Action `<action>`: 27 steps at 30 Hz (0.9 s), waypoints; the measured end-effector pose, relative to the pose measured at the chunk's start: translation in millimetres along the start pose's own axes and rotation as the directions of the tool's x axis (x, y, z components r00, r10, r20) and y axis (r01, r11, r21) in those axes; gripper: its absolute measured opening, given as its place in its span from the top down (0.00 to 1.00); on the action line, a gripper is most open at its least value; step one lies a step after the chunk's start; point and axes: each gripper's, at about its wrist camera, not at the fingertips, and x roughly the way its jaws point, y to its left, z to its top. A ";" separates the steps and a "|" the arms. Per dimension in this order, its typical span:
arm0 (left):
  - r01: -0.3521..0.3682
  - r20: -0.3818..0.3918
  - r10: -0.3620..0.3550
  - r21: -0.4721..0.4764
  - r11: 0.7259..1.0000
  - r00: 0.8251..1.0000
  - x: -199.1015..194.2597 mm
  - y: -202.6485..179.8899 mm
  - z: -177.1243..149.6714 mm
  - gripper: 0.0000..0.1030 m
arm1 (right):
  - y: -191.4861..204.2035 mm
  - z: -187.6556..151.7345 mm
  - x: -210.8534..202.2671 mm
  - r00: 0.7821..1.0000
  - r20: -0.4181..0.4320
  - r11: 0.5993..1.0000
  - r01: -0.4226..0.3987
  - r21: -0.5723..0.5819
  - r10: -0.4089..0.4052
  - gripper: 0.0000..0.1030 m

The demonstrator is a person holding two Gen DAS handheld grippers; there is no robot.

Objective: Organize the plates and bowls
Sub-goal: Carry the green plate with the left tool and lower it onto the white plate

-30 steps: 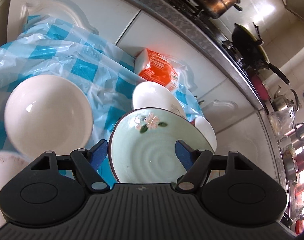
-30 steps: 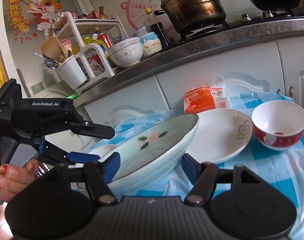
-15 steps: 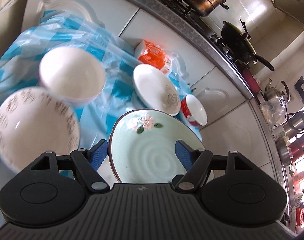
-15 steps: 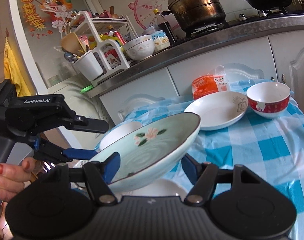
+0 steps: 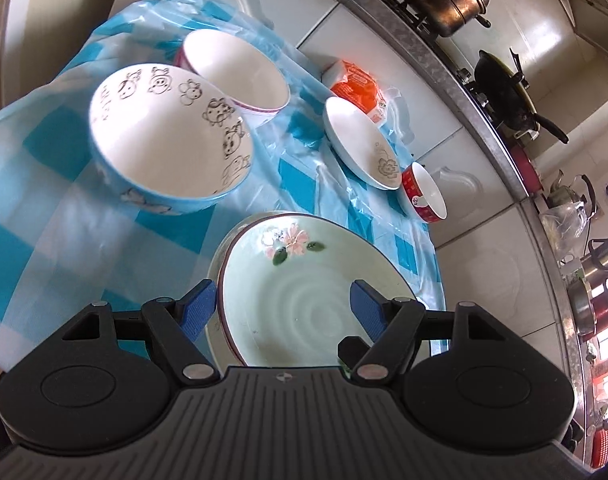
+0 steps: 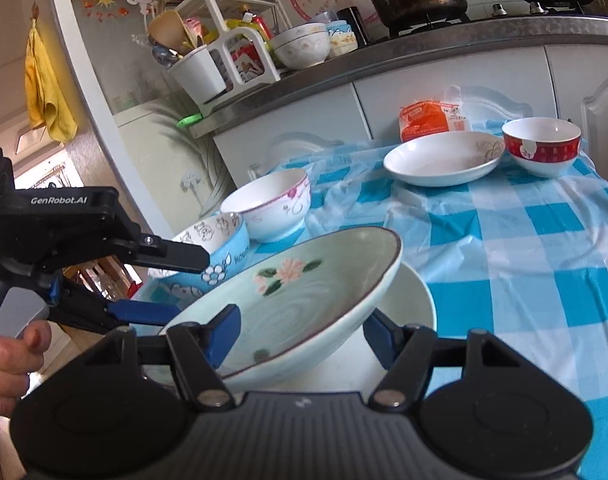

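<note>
1. Right gripper (image 6: 300,326): its jaws pinch the pale green, brown-rimmed round ceramic plate with a pink flower (image 6: 304,280) at its near rim, 1 blue pad on the inner face and 1 beneath. The plate is off the cloth and tilted, with its far right rim high and its left rim low.

2. Left gripper (image 5: 282,300): its jaws are spread wide astride the same plate from the left. The lower blue finger meets the low left rim. I cannot tell whether the upper pad presses on the plate. A hand (image 6: 4,364) holds this gripper.

3. Governing relation: a plain white round dish (image 6: 416,304) sits on the table with the blue-and-white checked plastic cloth (image 6: 504,264), at its near edge. It is directly below the held plate and shows past that plate's right side. Judgement: the plate is to be stacked on it. The plate is round, so tilt counts rather than any long axis. It needs levelling and centring before release. Both grippers are equally near.

4. Other ware:
   - A blue cartoon-printed bowl (image 5: 164,140) and a white bowl with pink trim (image 5: 236,68) stand touching near the left edge.
   - A white shallow plate with a grey flower (image 6: 440,160), a red bowl (image 6: 540,148) and an orange packet (image 6: 424,120) stand along the far edge.
   - By this layout, sorting is only partly done.
</note>
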 end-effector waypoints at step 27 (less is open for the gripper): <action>-0.030 0.134 0.024 0.040 0.999 0.991 -13.6 14.7 -16.7 0.17 | 21.9 -18.8 7.4 0.984 -0.064 0.976 0.153 -0.155 -0.165 0.21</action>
